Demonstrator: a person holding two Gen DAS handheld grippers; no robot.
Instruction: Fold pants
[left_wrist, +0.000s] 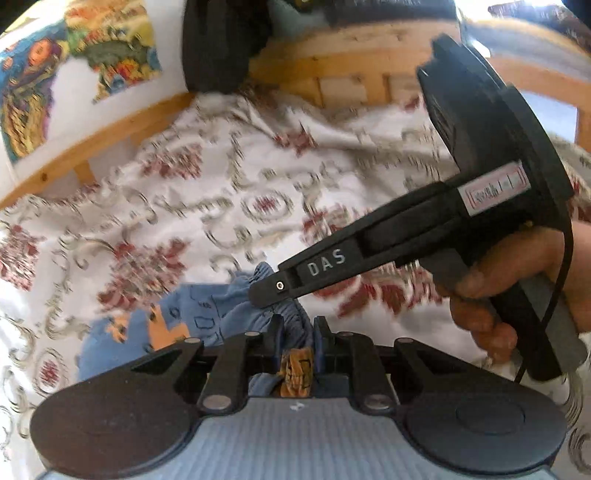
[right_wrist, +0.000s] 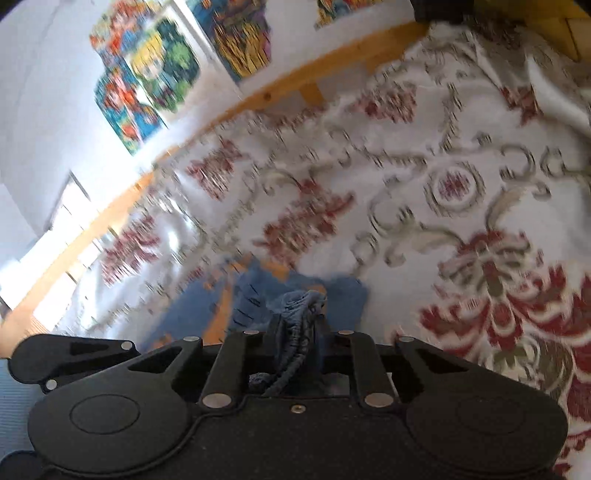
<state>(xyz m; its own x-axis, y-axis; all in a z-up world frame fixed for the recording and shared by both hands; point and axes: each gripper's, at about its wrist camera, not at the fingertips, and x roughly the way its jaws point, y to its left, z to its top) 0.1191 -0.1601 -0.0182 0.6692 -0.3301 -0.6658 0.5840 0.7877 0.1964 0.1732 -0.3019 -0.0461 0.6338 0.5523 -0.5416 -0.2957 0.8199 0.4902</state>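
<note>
Left gripper (left_wrist: 295, 328) clamped on pants (left_wrist: 199, 314), right gripper (right_wrist: 298, 326) clamped on waistband, bedspread (left_wrist: 229, 192) at 12 o'clock

Pants (left_wrist: 236, 306): soft blue cloth, ribbed gathered waistband. Bedspread (left_wrist: 221, 192): woven patterned cloth, matt. Bed frame (left_wrist: 110, 133): knotty pale wood. Left gripper (left_wrist: 295, 343), right gripper (right_wrist: 295, 332): matt black plastic, shiny metal pins.

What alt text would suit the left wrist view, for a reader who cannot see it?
The left gripper is shut on bunched blue pants with orange print, and the right gripper, held by a hand, pinches them nearby. Beneath lies a white bedspread with red flowers.
</note>
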